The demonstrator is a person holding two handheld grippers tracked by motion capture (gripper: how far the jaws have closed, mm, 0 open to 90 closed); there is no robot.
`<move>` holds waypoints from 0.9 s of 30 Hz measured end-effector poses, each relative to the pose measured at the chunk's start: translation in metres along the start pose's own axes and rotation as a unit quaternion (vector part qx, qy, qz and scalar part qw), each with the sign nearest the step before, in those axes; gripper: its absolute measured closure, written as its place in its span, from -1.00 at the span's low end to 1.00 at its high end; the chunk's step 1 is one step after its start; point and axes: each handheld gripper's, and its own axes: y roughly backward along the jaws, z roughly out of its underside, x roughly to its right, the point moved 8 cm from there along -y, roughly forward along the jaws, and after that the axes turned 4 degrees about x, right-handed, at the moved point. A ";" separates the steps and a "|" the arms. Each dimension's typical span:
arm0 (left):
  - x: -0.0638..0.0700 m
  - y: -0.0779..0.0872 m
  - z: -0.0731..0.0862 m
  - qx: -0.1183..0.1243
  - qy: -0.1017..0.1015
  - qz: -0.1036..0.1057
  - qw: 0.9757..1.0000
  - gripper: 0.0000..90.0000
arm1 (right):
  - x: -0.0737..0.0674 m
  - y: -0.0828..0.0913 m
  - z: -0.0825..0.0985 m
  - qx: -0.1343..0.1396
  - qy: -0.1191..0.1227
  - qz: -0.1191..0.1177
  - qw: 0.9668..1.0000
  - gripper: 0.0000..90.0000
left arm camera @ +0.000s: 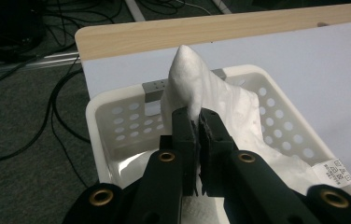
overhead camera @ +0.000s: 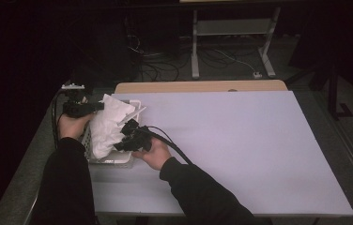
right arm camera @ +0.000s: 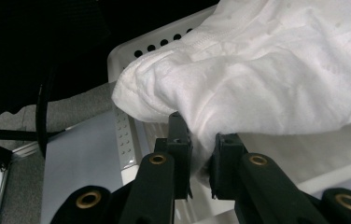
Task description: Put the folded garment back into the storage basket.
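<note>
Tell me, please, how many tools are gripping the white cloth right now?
2: the left tool pinches a raised peak of the white cloth over the basket; the right tool clamps a lower fold.

My left gripper point(left arm camera: 197, 122) pinches a peak of white cloth point(left arm camera: 190, 77) over the white perforated basket point(left arm camera: 117, 116) on the table point(left arm camera: 304, 51).

table point(overhead camera: 240, 140) open rightward, basket point(overhead camera: 118, 161) blocking left
</note>
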 end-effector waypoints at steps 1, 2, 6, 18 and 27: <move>-0.001 -0.001 0.001 -0.002 0.001 0.001 1.000 0.90 | 0.000 -0.001 0.000 -0.001 -0.003 0.002 1.000 0.76; -0.001 -0.001 0.001 -0.004 0.000 -0.001 1.000 0.90 | 0.001 -0.002 0.000 -0.003 0.000 0.005 1.000 0.76; -0.003 -0.003 0.005 -0.010 0.002 0.003 1.000 0.90 | 0.000 -0.009 0.001 -0.009 -0.006 0.007 1.000 0.76; -0.009 -0.016 0.019 -0.016 0.039 0.008 0.999 0.89 | 0.003 -0.015 0.008 -0.035 -0.002 0.018 0.999 0.73; -0.003 -0.014 0.021 -0.038 0.035 -0.003 0.999 0.46 | 0.005 -0.007 0.005 -0.036 -0.011 0.029 0.999 -0.14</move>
